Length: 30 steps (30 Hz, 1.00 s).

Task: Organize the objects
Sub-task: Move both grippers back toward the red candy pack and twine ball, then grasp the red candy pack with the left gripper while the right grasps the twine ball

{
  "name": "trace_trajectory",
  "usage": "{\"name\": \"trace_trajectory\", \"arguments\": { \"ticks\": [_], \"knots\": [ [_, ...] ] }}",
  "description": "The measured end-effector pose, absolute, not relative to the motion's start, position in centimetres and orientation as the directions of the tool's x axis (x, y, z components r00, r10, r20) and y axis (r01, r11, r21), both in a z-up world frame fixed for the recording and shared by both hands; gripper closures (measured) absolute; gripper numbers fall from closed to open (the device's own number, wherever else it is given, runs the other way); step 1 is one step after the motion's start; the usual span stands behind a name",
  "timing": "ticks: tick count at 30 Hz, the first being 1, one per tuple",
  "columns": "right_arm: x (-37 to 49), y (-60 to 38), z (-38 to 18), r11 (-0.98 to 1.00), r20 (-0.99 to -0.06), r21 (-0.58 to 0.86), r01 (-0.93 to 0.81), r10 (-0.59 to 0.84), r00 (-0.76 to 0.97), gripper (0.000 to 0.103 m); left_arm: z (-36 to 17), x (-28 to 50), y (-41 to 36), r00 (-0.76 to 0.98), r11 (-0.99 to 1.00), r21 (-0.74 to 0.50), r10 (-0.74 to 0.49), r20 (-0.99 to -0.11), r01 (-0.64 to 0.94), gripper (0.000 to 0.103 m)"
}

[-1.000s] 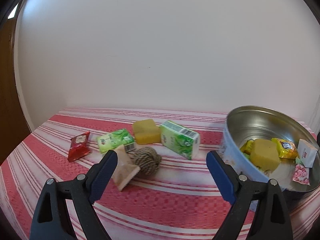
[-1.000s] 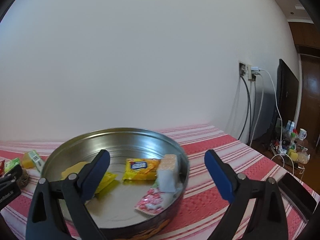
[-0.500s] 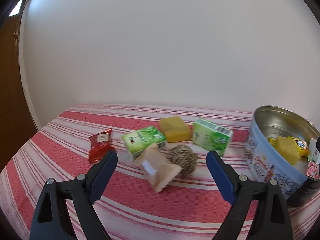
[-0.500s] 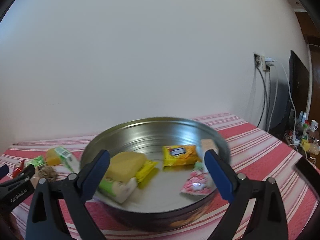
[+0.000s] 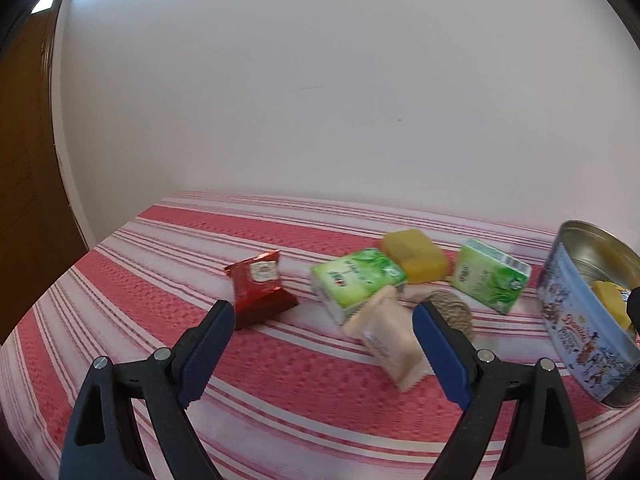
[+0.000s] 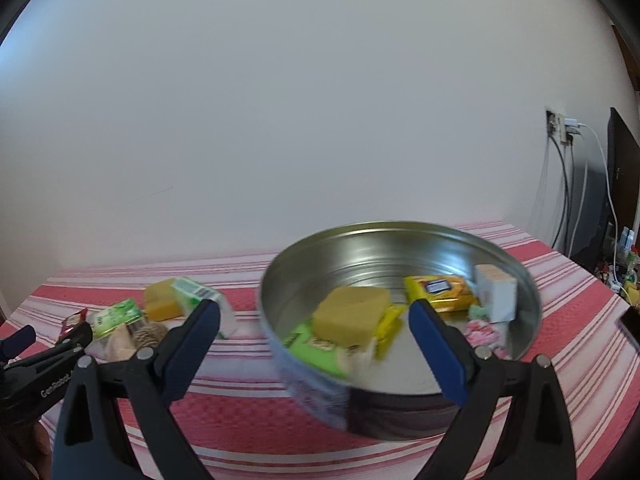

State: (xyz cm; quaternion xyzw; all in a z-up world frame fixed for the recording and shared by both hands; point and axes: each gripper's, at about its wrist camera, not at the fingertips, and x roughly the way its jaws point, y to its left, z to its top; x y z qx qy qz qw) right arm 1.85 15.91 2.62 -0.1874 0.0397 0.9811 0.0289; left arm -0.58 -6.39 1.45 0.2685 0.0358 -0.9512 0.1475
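Your left tongs (image 5: 320,330) are gaping wide over the striped counter (image 5: 160,264), gripping nothing. Between and beyond their blue pads a beige wafer pack (image 5: 390,340) is lying, leaning on a twine ball (image 5: 452,312). A green box (image 5: 358,280) is sitting just behind the pack, touching a yellow block (image 5: 414,254), with a second green box (image 5: 490,280) to the right and a red sachet (image 5: 258,286) lying apart to the left. The tin (image 5: 576,328) is standing at the right edge. Your right tongs (image 6: 314,330) are also spread wide and holding nothing, hovering in front of the tin (image 6: 400,236), which is carrying a yellow sponge (image 6: 350,314), a green packet (image 6: 316,346), a yellow packet (image 6: 440,290), a white box (image 6: 496,292) and a pink sachet (image 6: 484,330).
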Motion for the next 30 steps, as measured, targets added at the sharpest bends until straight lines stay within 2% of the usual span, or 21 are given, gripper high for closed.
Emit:
{"name": "trace_trajectory", "arguments": {
  "ticks": [14, 19, 23, 27, 30],
  "knots": [
    [0.1, 9.3, 2.0, -0.997, -0.443, 0.065, 0.043, -0.067, -0.894, 0.009, 0.8, -1.4, -14.7, -0.759, -0.930, 0.007, -0.304, -0.575, 0.367, 0.011],
    [-1.2, 6.7, 1.3, -0.992, -0.516, 0.078, 0.102, -0.127, -0.847, 0.019, 0.3, -2.0, -17.9, -0.726, -0.911, 0.012, -0.336, -0.600, 0.411, 0.011],
    [-2.4, 5.4, 0.8, -0.986, -0.556, 0.102, 0.131, -0.166, -0.815, 0.022, -0.1, -2.4, -19.5, -0.703, -0.903, 0.018, -0.346, -0.622, 0.429, 0.011],
    [-4.3, 4.8, -0.1, -0.982, -0.613, 0.141, 0.123, -0.184, -0.768, 0.034, -0.3, -2.8, -20.0, -0.693, -0.902, 0.032, -0.352, -0.629, 0.430, 0.011],
    [-6.1, 4.6, -0.9, -0.977, -0.651, 0.185, 0.103, -0.200, -0.732, 0.034, -0.2, -2.8, -20.0, -0.694, -0.906, 0.025, -0.341, -0.634, 0.422, 0.011]
  ]
}}
